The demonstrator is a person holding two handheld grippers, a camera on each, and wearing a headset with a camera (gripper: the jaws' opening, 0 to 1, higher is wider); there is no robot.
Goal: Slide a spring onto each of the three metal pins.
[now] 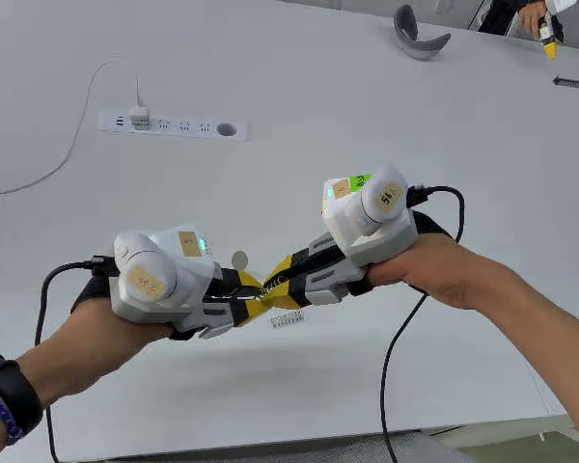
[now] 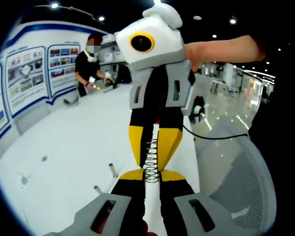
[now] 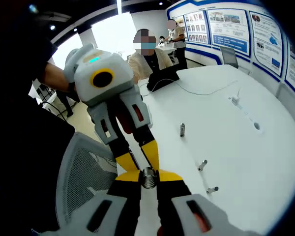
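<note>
A long white counter (image 1: pixel 299 116) in a bright exhibition hall, with a power strip (image 1: pixel 174 125) lying toward its far side. Above it I hold the two tools nose to nose. The right gripper (image 3: pixel 148 176) has its jaws clamped on one end of a spring (image 2: pixel 151 157), and the left gripper (image 2: pixel 151 175) has its jaws closed about the other end. Whether a pin runs inside the coil, I cannot tell.

By my reading the job is in its early part. A bare pin (image 3: pixel 202 164) and a second pin (image 3: pixel 212 189) lie on the counter with no coil on them, and a loose spring (image 1: pixel 288 318) waits just beneath the grippers. A small upright piece (image 3: pixel 182 129) farther off looks ribbed — possibly a pin with its spring on, but too small to say. The parts sit loose on the counter itself rather than in any tray.
</note>
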